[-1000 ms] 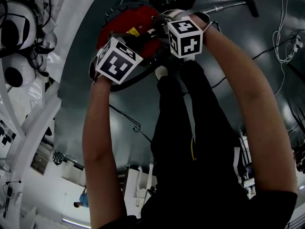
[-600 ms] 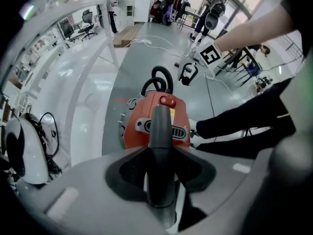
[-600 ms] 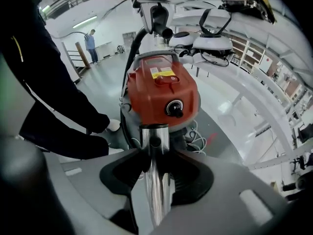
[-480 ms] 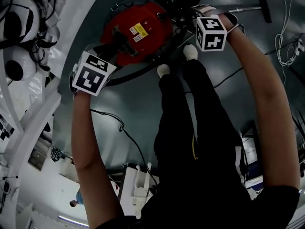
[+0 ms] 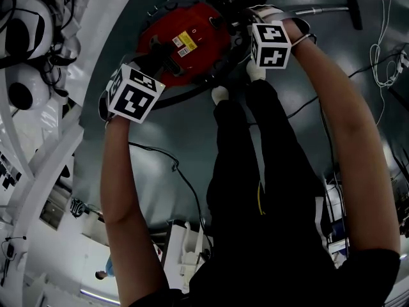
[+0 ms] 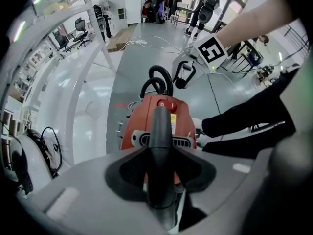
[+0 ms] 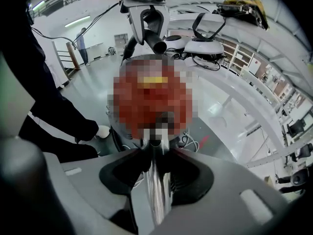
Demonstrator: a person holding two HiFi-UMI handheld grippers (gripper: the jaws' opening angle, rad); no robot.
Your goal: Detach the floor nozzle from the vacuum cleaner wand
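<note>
Left gripper [image 6: 160, 173]: clamps a dark tube [image 6: 160, 131], jaws partly closed. Right gripper [image 7: 156, 175]: clamps the shiny wand [image 7: 157, 207]. Floor nozzle [image 5: 353, 8]: sits on the wand's end, upper right, on grey floor [image 5: 185, 139]; white frames [image 5: 45, 165] at left.

Black trousers [image 5: 255, 171], white footwear [image 5: 219, 94], 2 grey grippers [image 6: 160, 180] [image 7: 156, 180] (black-and-white marker cubes [image 5: 134, 93] [image 5: 270, 45])

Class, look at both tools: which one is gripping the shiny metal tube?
The right tool: a shiny metal tube runs between its jaws, while the left tool holds a dark grey tube.
</note>
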